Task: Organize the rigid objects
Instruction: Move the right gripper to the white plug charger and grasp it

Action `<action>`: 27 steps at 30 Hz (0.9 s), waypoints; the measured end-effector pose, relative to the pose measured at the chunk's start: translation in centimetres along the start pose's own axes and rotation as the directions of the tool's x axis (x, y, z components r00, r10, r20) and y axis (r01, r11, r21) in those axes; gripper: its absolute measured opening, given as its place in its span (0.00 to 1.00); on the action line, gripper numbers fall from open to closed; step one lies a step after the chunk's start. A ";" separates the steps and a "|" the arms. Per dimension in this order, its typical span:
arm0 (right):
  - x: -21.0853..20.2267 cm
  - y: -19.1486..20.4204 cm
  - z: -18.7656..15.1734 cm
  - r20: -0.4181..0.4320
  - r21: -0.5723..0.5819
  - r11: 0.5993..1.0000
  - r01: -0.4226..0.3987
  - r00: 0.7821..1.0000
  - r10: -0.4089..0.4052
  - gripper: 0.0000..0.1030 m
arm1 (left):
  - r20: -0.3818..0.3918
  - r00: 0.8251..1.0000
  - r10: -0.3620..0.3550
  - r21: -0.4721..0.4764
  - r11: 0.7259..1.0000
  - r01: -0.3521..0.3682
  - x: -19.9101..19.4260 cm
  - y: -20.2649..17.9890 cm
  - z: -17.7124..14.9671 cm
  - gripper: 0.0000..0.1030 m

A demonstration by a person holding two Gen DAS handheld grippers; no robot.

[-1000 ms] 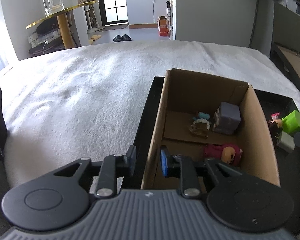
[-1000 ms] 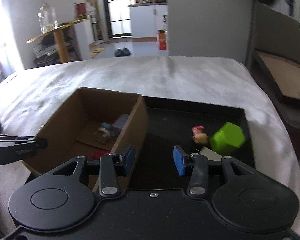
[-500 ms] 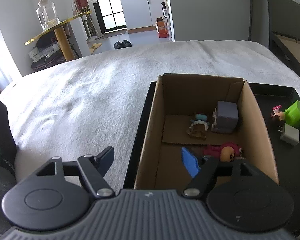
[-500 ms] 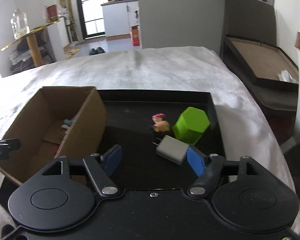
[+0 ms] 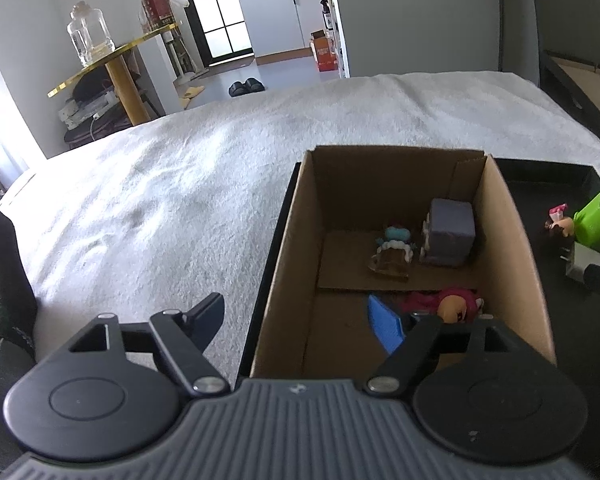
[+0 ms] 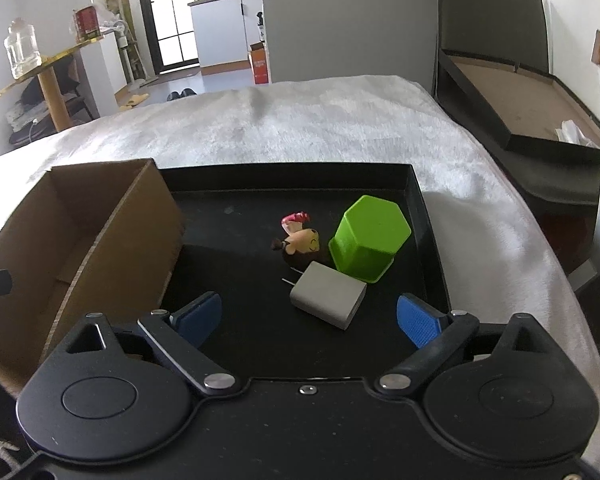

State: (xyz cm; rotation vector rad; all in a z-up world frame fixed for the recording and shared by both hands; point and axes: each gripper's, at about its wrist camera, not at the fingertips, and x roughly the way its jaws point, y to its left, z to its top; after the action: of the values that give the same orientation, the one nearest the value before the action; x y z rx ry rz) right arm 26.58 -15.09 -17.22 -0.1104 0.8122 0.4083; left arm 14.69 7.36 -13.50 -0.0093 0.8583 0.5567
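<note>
Both my tongs just spread wide, nothing between them. Left gripper (image 5: 296,320) straddles the cardboard box (image 5: 290,248) wall it pinched before. Right gripper (image 6: 308,316) now frames the grey charger (image 6: 328,300).

No lettering can be made out anywhere. The red canister (image 5: 157,11) on the gold side table (image 5: 100,70) carries a label with pale marks too blurred to read, and the orange carton (image 5: 323,51) on the floor beyond the bed (image 5: 180,184), by the white cabinet, shows printing that is equally illegible
</note>
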 end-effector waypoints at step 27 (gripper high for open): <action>4.5 -1.3 -0.5 -0.056 -0.004 0.998 0.055 0.997 -0.055 0.50 | -0.023 0.999 0.033 -0.039 0.999 -0.034 1.3 0.8 -0.2 0.75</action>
State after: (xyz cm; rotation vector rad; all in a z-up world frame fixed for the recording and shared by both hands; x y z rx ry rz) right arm 29.49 -15.00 -20.93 -0.1466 0.8616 0.3552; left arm 14.87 8.56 -14.36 -0.0373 0.8705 0.6060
